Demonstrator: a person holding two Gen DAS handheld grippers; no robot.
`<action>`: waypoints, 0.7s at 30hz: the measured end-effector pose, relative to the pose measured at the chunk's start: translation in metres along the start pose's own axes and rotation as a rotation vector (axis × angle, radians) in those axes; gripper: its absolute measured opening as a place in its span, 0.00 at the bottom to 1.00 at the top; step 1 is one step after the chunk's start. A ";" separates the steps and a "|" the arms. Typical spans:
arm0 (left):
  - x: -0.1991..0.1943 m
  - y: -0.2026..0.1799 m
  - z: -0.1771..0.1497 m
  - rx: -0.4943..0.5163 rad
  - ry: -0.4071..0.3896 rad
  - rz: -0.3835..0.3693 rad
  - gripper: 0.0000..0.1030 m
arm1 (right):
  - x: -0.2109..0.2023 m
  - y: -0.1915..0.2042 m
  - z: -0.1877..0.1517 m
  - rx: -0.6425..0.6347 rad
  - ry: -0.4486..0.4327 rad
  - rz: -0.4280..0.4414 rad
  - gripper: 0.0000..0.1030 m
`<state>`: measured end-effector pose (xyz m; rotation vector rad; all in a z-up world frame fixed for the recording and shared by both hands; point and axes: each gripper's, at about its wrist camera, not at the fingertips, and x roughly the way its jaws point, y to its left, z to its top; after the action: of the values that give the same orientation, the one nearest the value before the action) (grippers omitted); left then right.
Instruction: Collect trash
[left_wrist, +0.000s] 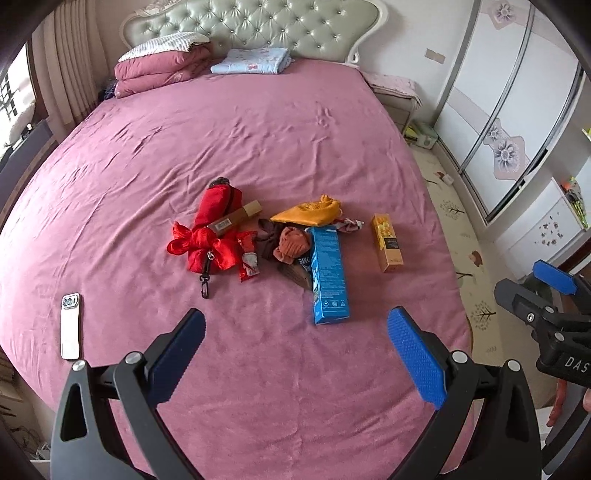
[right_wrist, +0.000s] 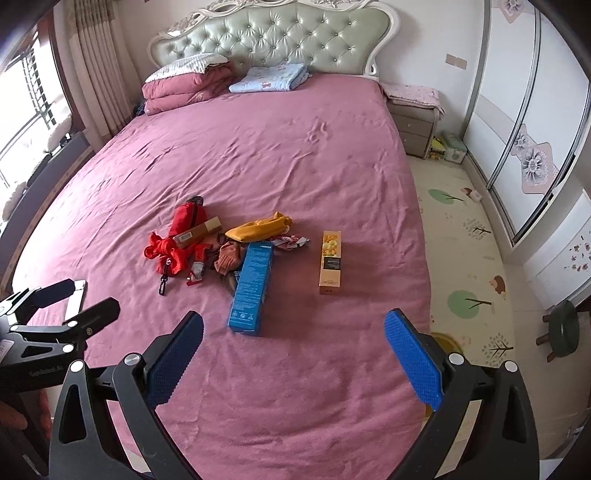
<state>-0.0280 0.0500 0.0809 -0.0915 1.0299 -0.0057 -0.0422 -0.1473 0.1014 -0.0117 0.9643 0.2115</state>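
We judge collection not yet begun: the blue box (left_wrist: 328, 275), yellow box (left_wrist: 387, 243) and wrappers lie among clothes at mid-bed (left_wrist: 258, 147), while our left claw (left_wrist: 295, 354) and right claw (right_wrist: 293, 356) hover wide, holding nothing.

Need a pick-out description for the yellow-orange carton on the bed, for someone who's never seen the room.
Start at the big bed with the pink sheet; a clutter pile lies near the middle. Right of the pile lies the long blue box, and further right the yellow-orange carton. It lies alone on bare sheet, touching nothing, with a dark label band across it.
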 end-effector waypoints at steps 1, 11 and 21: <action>0.001 0.000 0.000 0.001 0.003 0.001 0.96 | -0.001 0.000 0.000 0.000 0.000 0.002 0.92; 0.004 0.000 0.000 -0.002 0.015 -0.009 0.96 | -0.001 -0.004 0.006 0.009 0.010 0.017 0.92; 0.008 -0.003 0.003 -0.005 0.023 -0.013 0.96 | 0.001 -0.005 0.007 0.012 0.015 0.015 0.92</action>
<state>-0.0215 0.0467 0.0754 -0.1026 1.0524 -0.0161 -0.0346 -0.1516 0.1039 0.0054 0.9807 0.2200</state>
